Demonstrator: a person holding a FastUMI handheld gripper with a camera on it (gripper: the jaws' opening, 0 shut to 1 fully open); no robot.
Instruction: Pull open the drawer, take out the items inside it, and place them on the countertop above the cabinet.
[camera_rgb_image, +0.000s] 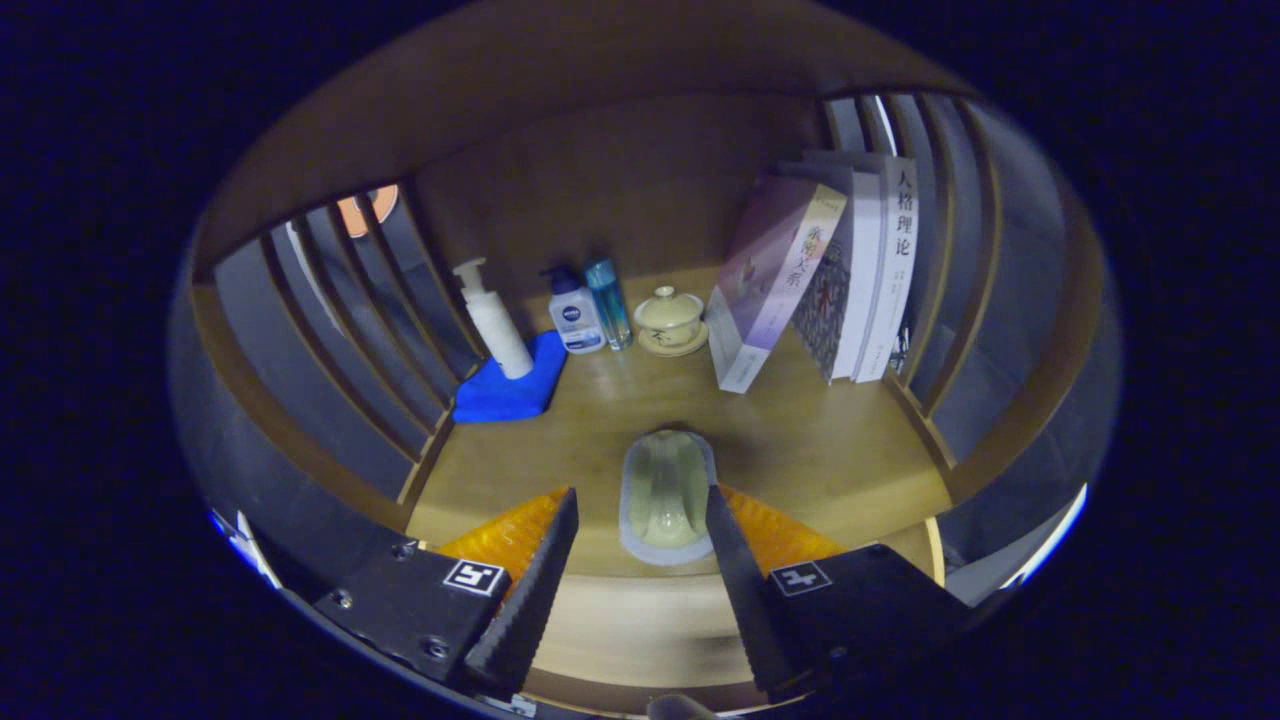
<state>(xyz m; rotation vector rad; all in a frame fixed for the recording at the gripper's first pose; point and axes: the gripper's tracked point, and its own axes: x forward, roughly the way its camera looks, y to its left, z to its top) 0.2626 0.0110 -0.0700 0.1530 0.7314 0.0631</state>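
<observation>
- Wooden countertop (800, 450) carries everything we see; it looks like the place where the task's things go.
- Leaning books (830, 270) stand at the far right, and a blue cloth (505, 390) lies far left under a white pump bottle (495, 320).
- Between them, two small bottles (590, 310) and a lidded tea cup (670, 320) on its saucer.
- Pale green packet (667, 495) lies on the wood between our gripper's (640, 545) fingers, which stand apart, not pressing it; we judge it light, soft and slightly slippery, best pinched across its narrow sides.
</observation>
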